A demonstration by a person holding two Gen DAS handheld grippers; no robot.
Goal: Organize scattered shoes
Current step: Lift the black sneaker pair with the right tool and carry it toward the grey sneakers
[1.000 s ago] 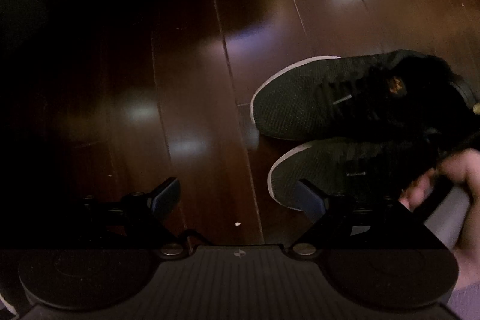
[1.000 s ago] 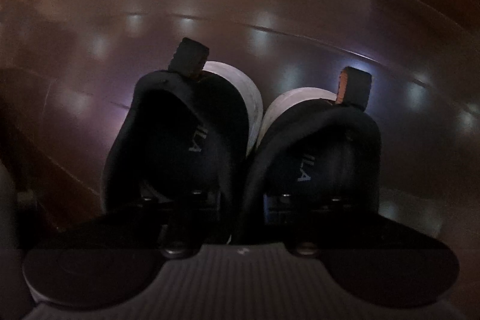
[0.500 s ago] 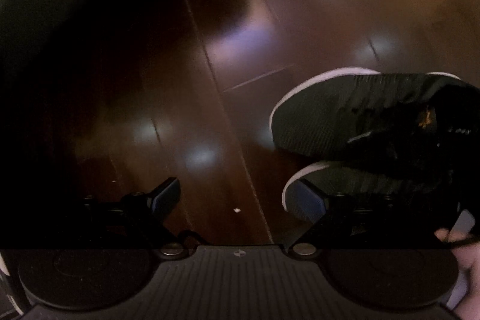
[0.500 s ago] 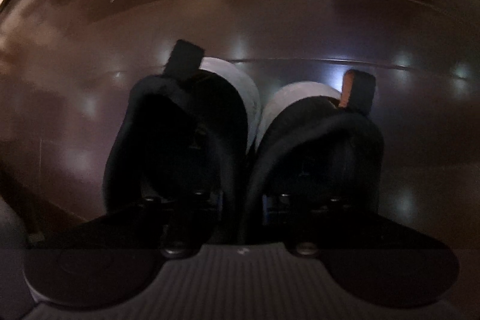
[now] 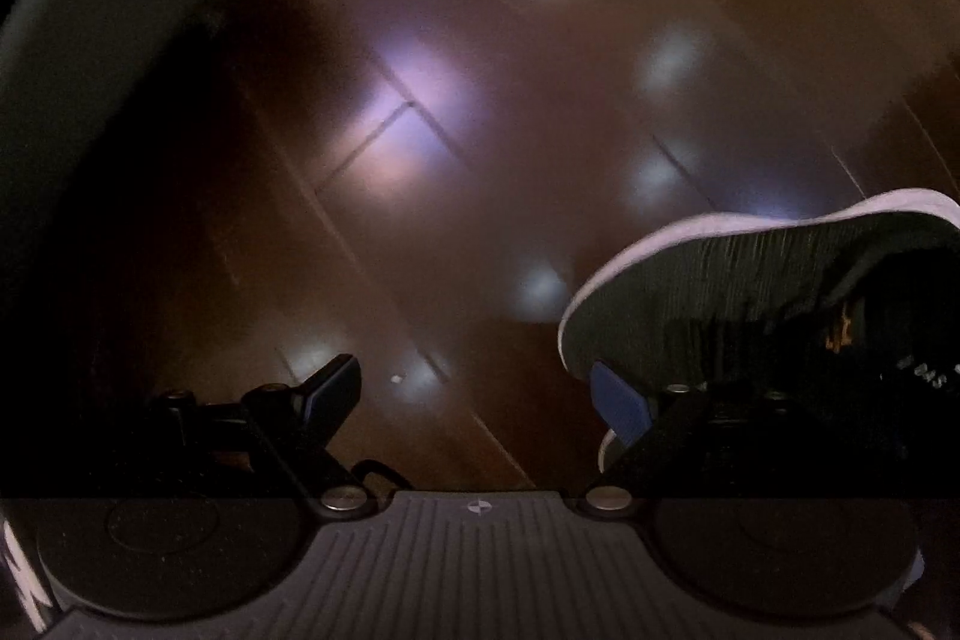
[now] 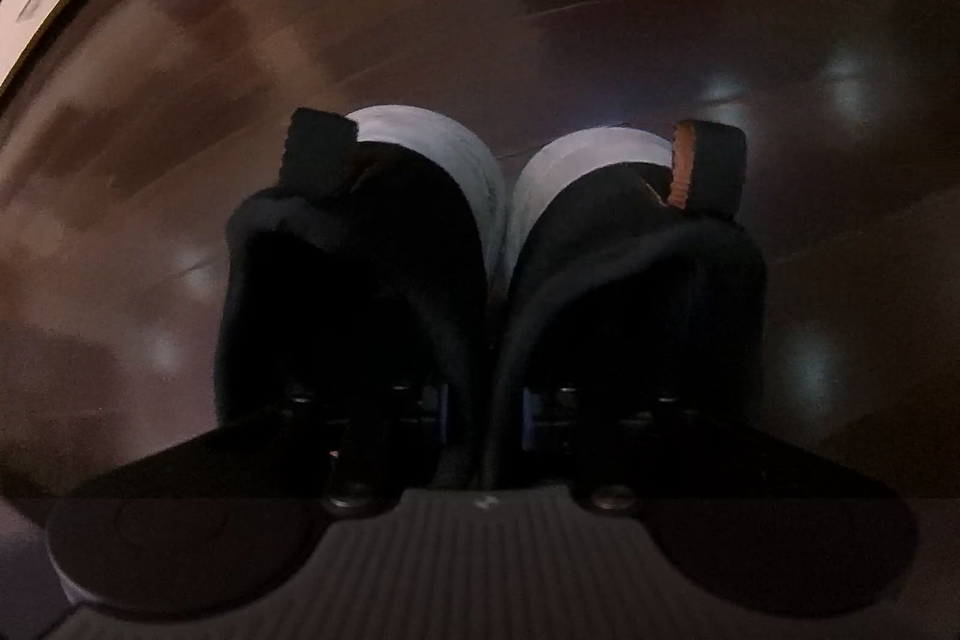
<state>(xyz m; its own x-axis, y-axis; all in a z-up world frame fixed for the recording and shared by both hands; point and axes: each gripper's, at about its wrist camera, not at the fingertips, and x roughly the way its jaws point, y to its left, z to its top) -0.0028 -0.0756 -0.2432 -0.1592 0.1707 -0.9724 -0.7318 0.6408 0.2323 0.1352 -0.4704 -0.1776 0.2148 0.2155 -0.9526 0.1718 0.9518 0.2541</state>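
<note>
- Right wrist view: my right fingers [image 6: 483,403] pinch the touching inner collars of two black sneakers [image 6: 630,244].
- My left fingers [image 5: 477,391] spread apart, empty, above the wooden floor [image 5: 420,196].

Home interior, dark wood plank floor [image 5: 420,130], sneakers [image 6: 480,250] on it

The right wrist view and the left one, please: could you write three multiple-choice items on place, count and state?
1. Where do the right gripper's fingers sit?
A. inside the shoe openings
B. under the soles
C. on the floor

2. How many black shoes does it carry?
A. one
B. two
C. three

3. How is the left gripper?
A. shut on a shoe
B. open, holding nothing
C. out of view

Answers: 1 A, each finger disappears into a collar; 2 B, two heels side by side, touching; 3 B, only the wooden floor shows between its fingers.
</note>
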